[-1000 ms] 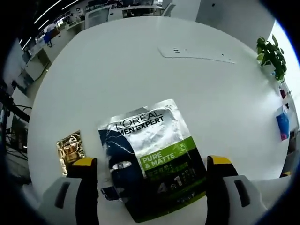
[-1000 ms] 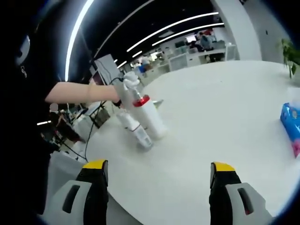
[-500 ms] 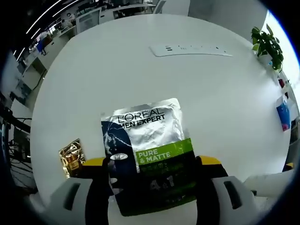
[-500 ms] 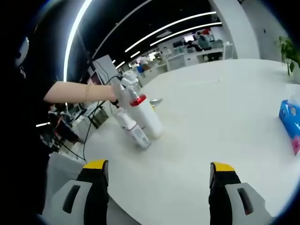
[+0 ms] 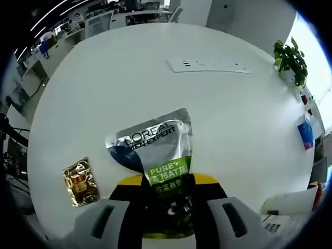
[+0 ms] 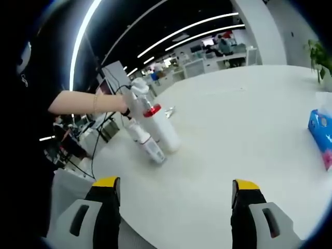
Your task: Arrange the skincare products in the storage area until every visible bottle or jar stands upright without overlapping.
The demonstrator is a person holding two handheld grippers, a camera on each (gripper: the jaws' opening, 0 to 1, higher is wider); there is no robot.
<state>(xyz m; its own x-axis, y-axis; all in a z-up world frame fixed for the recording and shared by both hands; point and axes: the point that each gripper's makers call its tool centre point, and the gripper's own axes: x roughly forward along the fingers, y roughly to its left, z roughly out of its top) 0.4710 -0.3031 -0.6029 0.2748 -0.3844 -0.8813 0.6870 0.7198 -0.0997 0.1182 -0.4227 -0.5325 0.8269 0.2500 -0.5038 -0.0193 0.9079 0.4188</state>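
Observation:
A silver and green L'Oreal Men Expert sachet (image 5: pixel 155 153) lies bent on the round white table (image 5: pixel 155 88), and my left gripper (image 5: pixel 167 185) is shut on its near end. A small gold sachet (image 5: pixel 80 181) lies to its left. In the right gripper view, two white bottles (image 6: pixel 158 136) with red bands stand together at the table's left side, one taller than the other. A person's hand (image 6: pixel 127 104) reaches in from the left over the taller one, holding a white thing beside its top. My right gripper (image 6: pixel 175 193) stands open above bare table, well short of the bottles.
A white power strip (image 5: pixel 207 65) lies at the far side of the table. A potted plant (image 5: pixel 290 61) stands at the right edge. A blue packet (image 6: pixel 320 136) sits at the right. White paper or a box (image 5: pixel 288 203) lies near the lower right. Office desks stand beyond.
My left gripper has shut on the near end of the L'Oreal sachet, which now bends upward. The person's hand has shifted slightly at the taller bottle. My right gripper has held still.

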